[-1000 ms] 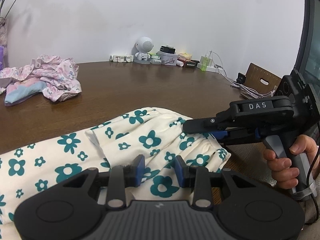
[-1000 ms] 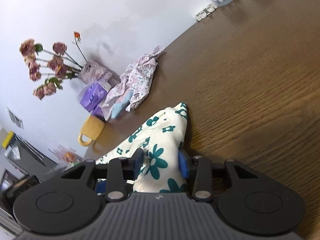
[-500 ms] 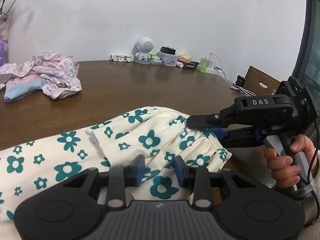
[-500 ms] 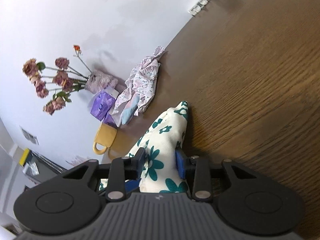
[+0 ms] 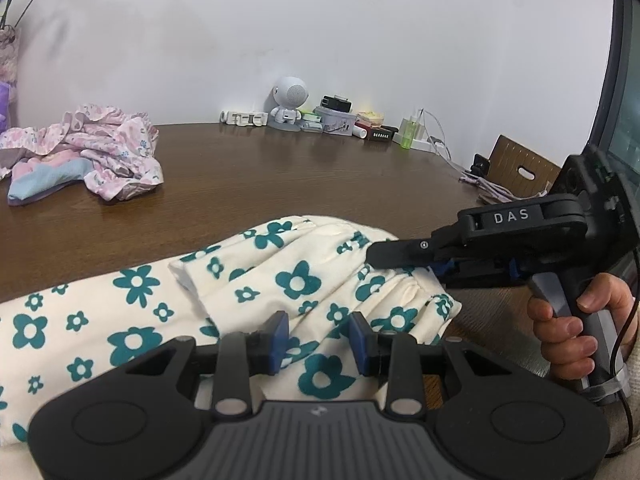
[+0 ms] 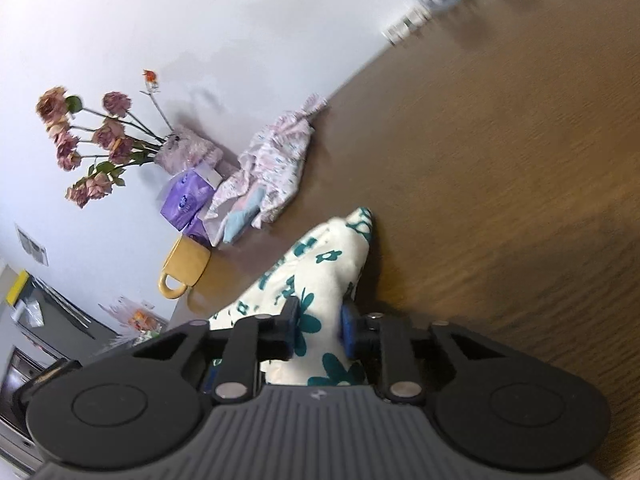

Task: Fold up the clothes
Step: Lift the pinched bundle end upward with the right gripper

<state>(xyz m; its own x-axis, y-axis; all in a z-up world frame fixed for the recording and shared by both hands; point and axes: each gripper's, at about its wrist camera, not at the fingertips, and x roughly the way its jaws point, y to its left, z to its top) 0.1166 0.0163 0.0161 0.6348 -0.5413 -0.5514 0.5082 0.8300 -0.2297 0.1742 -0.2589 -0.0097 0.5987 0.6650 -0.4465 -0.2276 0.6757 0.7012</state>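
Since half a second ago the right claw (image 6: 319,330) has rolled and swung, its view now blurred, while the left claw (image 5: 319,336) has barely shifted. Both claws work the same floral garment (image 5: 224,292): the right is clamped on a bunched corner by the gathered waistband, and the left sits narrowly parted with cloth between its pads (whether it pinches cannot be told). The garment lies on the bench (image 5: 280,176) directly ahead of the left claw, its long axis running leftward from the waistband; the right claw is nearer that band. Counted: two claws, one floral garment, one crumpled pink pile (image 5: 84,152) far behind it.
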